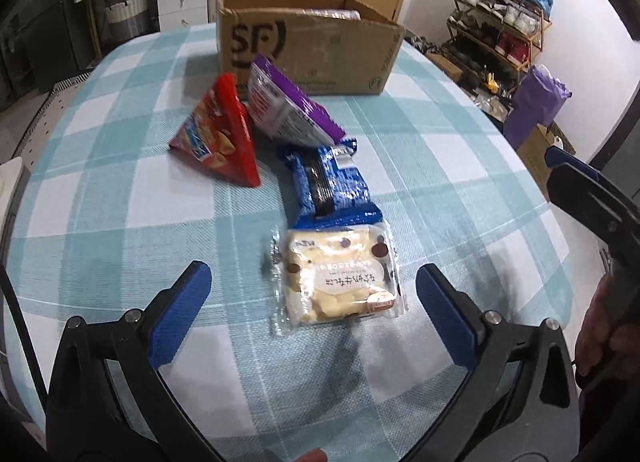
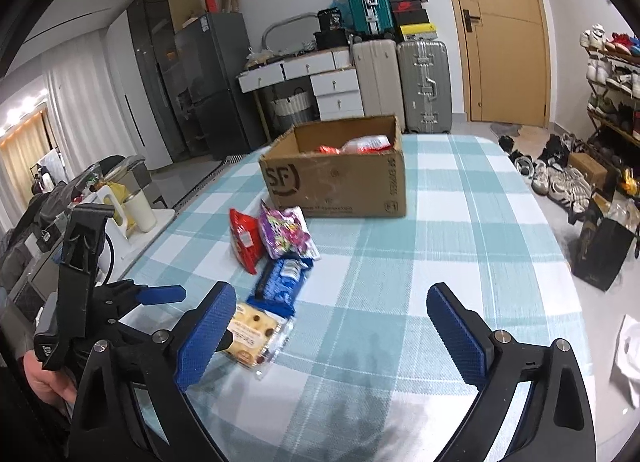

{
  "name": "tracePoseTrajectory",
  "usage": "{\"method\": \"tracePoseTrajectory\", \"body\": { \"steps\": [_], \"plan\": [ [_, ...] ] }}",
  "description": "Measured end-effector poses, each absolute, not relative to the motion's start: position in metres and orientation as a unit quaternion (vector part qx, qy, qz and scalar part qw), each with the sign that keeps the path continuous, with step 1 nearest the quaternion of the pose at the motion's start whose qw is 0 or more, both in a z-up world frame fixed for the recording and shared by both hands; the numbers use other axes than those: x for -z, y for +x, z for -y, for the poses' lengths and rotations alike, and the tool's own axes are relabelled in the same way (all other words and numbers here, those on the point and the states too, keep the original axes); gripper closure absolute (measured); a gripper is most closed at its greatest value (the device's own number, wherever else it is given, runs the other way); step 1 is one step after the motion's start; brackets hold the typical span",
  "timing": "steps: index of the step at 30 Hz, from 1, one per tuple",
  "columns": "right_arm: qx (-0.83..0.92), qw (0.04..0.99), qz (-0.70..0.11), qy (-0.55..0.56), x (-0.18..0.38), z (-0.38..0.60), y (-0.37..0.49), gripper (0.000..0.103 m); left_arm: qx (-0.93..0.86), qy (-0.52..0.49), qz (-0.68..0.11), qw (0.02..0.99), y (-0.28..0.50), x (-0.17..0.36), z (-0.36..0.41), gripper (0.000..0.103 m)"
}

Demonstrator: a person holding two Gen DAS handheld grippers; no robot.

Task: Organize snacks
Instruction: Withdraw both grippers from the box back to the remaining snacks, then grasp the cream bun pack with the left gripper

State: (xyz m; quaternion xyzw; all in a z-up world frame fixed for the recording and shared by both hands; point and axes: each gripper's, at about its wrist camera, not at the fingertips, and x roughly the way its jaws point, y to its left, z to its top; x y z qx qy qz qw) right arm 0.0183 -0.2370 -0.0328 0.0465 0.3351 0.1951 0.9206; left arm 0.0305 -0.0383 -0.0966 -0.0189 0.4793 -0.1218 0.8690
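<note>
Lining up on the cream biscuit packet (image 1: 336, 278), nearest of the snack row on the checked tablecloth (image 1: 460, 165).

Its long axis is running away from me toward the cardboard box (image 1: 308, 53); my left gripper (image 1: 312, 302) is hanging wide open astride it, holding nothing. I'm risking the slick wrapper skidding, or nudging the blue packet (image 1: 328, 185) it's overlapping. My right gripper (image 2: 332, 326) is also gaping empty.
</note>
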Motion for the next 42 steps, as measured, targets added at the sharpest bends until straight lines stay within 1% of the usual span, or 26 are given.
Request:
{"method": "tracePoseTrajectory", "body": {
  "steps": [14, 22, 25, 27, 30, 35, 42],
  "plan": [
    [-0.194, 0.917, -0.344, 0.059, 0.05, 0.247, 0.018, 0.005, 0.086, 0.015, -0.511, 0.855, 0.051, 0.135, 0.07, 0.001],
    [-0.194, 0.915, -0.347, 0.063, 0.053, 0.248, 0.02, 0.005, 0.082, 0.019, -0.506, 0.859, 0.06, 0.139, 0.077, 0.002],
    [-0.195, 0.914, -0.35, 0.062, 0.056, 0.245, 0.02, 0.005, 0.082, 0.022, -0.501, 0.861, 0.059, 0.139, 0.076, 0.008],
    [-0.195, 0.913, -0.352, 0.062, 0.058, 0.244, 0.02, 0.005, 0.086, 0.025, -0.497, 0.863, 0.059, 0.138, 0.078, 0.023],
    [-0.196, 0.912, -0.354, 0.063, 0.06, 0.244, 0.019, 0.005, 0.106, 0.026, -0.492, 0.864, 0.06, 0.136, 0.078, 0.037],
    [-0.195, 0.911, -0.358, 0.064, 0.063, 0.242, 0.019, 0.005, 0.125, 0.013, -0.486, 0.865, 0.056, 0.134, 0.069, 0.043],
    [-0.196, 0.908, -0.365, 0.062, 0.066, 0.238, 0.021, 0.005, 0.126, -0.018, -0.484, 0.866, 0.048, 0.129, 0.044, 0.044]
  ]
}}
